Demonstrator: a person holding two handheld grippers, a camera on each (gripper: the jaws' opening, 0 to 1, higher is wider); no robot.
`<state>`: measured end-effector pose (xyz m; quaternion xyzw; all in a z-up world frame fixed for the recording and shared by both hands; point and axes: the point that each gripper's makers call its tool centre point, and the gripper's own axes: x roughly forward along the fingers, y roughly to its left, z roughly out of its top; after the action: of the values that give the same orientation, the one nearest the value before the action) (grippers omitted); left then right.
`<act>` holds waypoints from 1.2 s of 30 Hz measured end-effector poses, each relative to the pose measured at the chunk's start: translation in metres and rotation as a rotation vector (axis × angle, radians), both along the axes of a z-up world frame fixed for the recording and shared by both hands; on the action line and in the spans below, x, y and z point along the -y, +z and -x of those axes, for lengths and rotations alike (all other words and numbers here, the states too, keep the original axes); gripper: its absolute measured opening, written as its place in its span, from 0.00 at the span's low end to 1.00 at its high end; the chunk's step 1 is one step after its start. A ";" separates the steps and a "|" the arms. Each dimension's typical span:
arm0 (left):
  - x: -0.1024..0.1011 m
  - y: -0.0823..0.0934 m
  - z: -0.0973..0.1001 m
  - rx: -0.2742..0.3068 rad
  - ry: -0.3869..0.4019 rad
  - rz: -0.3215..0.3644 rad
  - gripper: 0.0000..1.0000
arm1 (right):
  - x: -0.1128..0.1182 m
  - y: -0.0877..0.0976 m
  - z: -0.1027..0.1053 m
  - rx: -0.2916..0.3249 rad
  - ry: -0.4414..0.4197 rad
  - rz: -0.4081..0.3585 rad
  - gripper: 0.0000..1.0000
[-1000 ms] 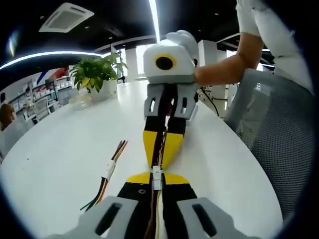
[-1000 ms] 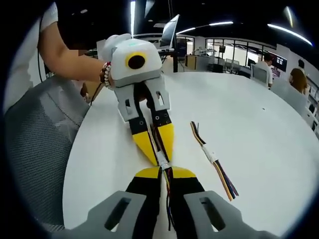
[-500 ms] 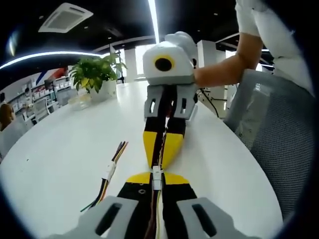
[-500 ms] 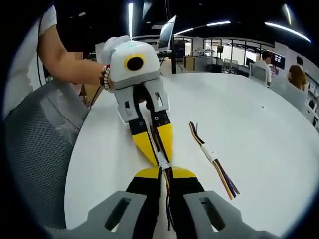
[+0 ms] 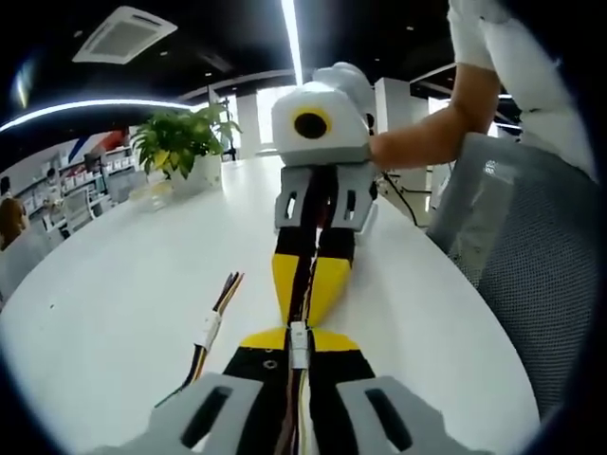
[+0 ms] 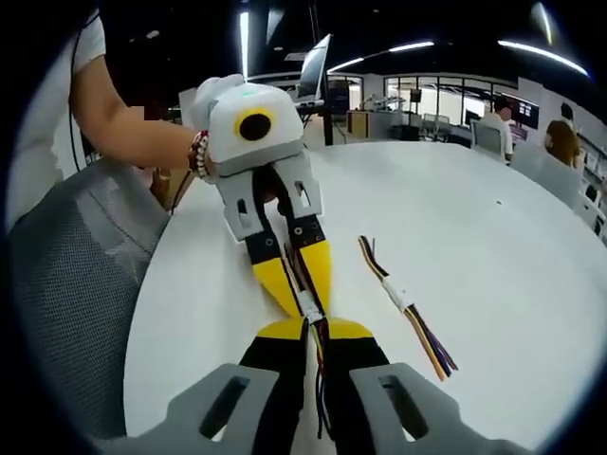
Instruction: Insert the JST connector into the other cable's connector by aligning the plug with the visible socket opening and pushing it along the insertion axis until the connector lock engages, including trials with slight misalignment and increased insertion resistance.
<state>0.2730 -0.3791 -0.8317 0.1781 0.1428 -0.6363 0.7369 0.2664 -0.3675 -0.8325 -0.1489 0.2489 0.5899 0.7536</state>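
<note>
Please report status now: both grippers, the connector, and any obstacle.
Left hand-held gripper and right hand-held gripper both shut on cables, tip to tip. White JST connector between them. Spare cable lies aside, clear.

Bright ceiling strip lights (image 5: 291,28), sharp focus, fisheye-warped edges.

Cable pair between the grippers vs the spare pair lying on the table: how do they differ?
The gripped cables run between both grippers' closed jaws, held above the table; the spare cable pair lies flat to the side, untouched. The gripped wires are mostly hidden between the jaws; the spare's coloured wires fan out at both ends. Both have a white connector mid-length.
</note>
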 end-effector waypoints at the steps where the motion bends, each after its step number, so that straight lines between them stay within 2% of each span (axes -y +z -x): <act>1: 0.000 0.000 -0.001 -0.001 0.005 0.001 0.00 | 0.000 0.000 0.000 0.003 -0.002 0.001 0.02; 4: 0.000 -0.002 -0.002 -0.041 0.040 0.007 0.00 | 0.000 -0.001 -0.001 0.004 -0.004 0.002 0.02; 6: -0.001 -0.002 -0.002 -0.029 0.040 0.004 0.02 | 0.001 0.001 -0.001 0.004 -0.006 -0.007 0.02; 10: -0.006 -0.005 -0.005 -0.041 0.075 -0.008 0.14 | 0.005 0.005 -0.005 0.001 -0.029 -0.027 0.02; 11: -0.008 -0.003 -0.006 -0.047 0.084 0.002 0.13 | 0.006 0.005 -0.005 0.004 -0.033 -0.026 0.02; 14: -0.012 0.003 -0.007 -0.052 0.097 0.031 0.00 | 0.009 0.005 -0.007 0.002 -0.043 -0.028 0.02; 21: -0.013 0.005 -0.007 -0.024 0.092 0.029 0.00 | 0.006 0.006 -0.008 0.002 -0.050 -0.038 0.02; 25: -0.014 0.004 -0.009 -0.031 0.092 0.032 0.00 | 0.006 0.005 -0.009 0.003 -0.050 -0.037 0.02; 32: -0.013 0.007 -0.025 -0.024 0.143 0.035 0.00 | 0.006 0.006 -0.026 0.030 -0.065 -0.050 0.02; 35: -0.013 0.001 -0.034 -0.012 0.172 0.003 0.01 | 0.005 0.001 -0.035 0.050 -0.074 -0.036 0.03; 36: -0.014 -0.002 -0.037 0.004 0.176 -0.028 0.01 | 0.005 -0.001 -0.038 0.053 -0.077 -0.025 0.03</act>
<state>0.3099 -0.3650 -0.8332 0.1767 0.1653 -0.5667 0.7876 0.3040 -0.3724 -0.8337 -0.1453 0.2271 0.5594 0.7838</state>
